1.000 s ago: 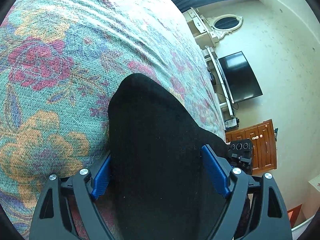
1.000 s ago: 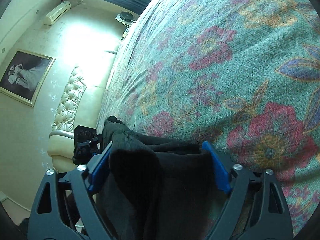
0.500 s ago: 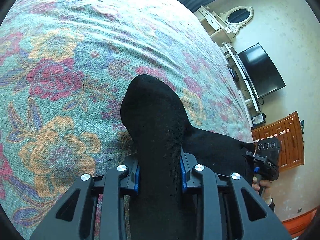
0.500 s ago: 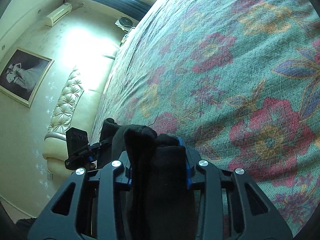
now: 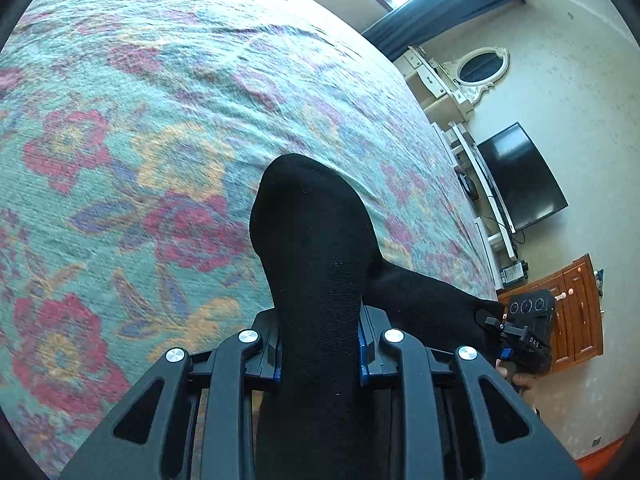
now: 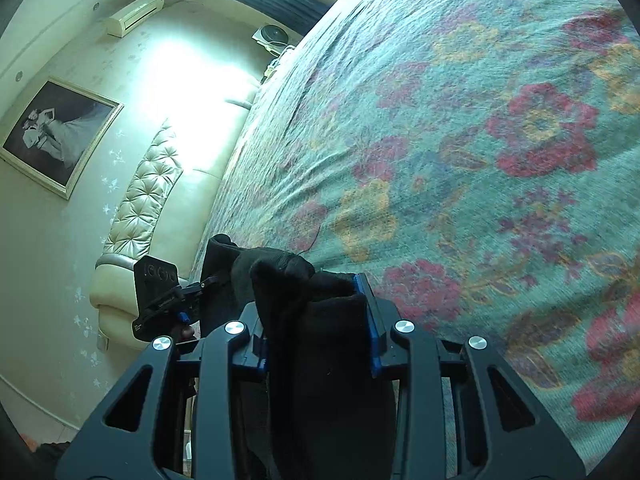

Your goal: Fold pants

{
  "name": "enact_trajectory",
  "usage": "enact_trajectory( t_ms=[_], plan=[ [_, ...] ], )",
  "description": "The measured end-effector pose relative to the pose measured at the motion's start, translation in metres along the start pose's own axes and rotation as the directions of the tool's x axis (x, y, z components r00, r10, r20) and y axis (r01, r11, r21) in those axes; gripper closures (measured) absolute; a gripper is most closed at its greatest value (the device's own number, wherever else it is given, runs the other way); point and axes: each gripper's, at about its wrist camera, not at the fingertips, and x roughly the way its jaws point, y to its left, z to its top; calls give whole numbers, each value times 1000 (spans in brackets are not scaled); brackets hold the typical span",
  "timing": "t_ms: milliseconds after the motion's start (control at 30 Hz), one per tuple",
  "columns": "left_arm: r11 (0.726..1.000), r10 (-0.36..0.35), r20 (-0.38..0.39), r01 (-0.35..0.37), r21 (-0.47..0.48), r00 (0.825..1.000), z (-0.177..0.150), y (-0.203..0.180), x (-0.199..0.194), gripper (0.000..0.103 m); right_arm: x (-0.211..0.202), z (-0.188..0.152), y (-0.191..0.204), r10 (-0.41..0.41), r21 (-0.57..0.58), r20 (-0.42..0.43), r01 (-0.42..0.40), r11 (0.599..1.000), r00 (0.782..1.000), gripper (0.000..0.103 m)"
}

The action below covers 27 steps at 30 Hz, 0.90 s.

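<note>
Nearest the left wrist camera, the left gripper (image 5: pixel 319 354) had its two blue-padded fingers pressed together on a thick fold of black pants (image 5: pixel 316 264), and a rounded hump of the cloth stood up beyond the fingertips. From there the same black fabric stretched off to the right toward the right gripper (image 5: pixel 502 336), seen small at the far side with a bit of the person's hand (image 5: pixel 520 380) under it. In the right wrist view, the right gripper (image 6: pixel 318 330) likewise had its two fingers clamped on a bunched, doubled fold of the pants (image 6: pixel 320 320), and the left gripper (image 6: pixel 188 300) showed to the left, gripping the other end of the cloth. The pants were held just above the near edge of a bed, over one bedspread (image 5: pixel 140 160) of woven teal fabric with red, orange and blue flowers, lightly wrinkled. Beyond the bed in the left view stood one dark flat television (image 5: pixel 520 178) on the wall, one wooden cabinet (image 5: pixel 572 312) with two paneled doors below it, one white dressing table with one oval mirror (image 5: pixel 480 68), and dark curtains (image 5: pixel 440 0) under a bright window. Beyond the bed in the right view were one cream tufted headboard (image 6: pixel 144 204), one framed black-and-white picture (image 6: pixel 56 136), one wall air conditioner (image 6: pixel 134 14) and one small fan (image 6: pixel 274 34) near the far corner.
</note>
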Motion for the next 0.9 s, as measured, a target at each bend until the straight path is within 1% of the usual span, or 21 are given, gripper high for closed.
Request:
enact_trajectory(
  t_ms=[67,200,333,400,500,600,667,700,767,800,833,867,900],
  plan=[
    [1000,20,9,-19,-24,1000,11,17,-6,77,23,11,6,16,0,-14,-16,1000,1000,70],
    [996,37,31,-34,-84,999,36,50,-17,77,65,34,19,46,6,-38,-46,999,998,70],
    [995,69,60,-64,-81,996,60,67,-23,77,93,55,23,66,29,-44,-65,997,997,70],
    [994,70,64,-64,-93,995,73,75,-23,77,103,62,20,73,49,-39,-71,996,997,70],
    [993,75,63,-68,-99,995,85,84,-18,77,114,68,9,63,78,-36,-60,995,997,70],
    [991,78,37,-73,-110,996,86,94,-7,75,119,67,-8,69,121,-34,-65,991,997,70],
    [991,63,37,-58,-123,997,84,102,-3,72,120,65,-14,85,137,-24,-81,987,996,71],
    [990,58,39,-52,-128,998,83,105,-2,69,120,64,-16,89,146,-19,-85,986,996,70],
    [989,39,37,-33,-143,999,81,112,0,64,121,64,-16,88,150,-15,-85,985,996,68],
    [988,21,36,-15,-155,999,81,114,-1,63,120,64,-15,90,151,-15,-86,985,996,65],
    [986,1,36,5,-166,999,81,117,-2,62,119,63,-12,99,158,-14,-96,983,995,57],
    [985,-14,33,20,-171,999,80,118,-5,62,116,62,-12,113,171,-8,-110,979,994,53],
    [985,-26,32,32,-172,999,78,119,-8,62,110,58,-12,131,188,2,-129,974,991,44]
  ],
)
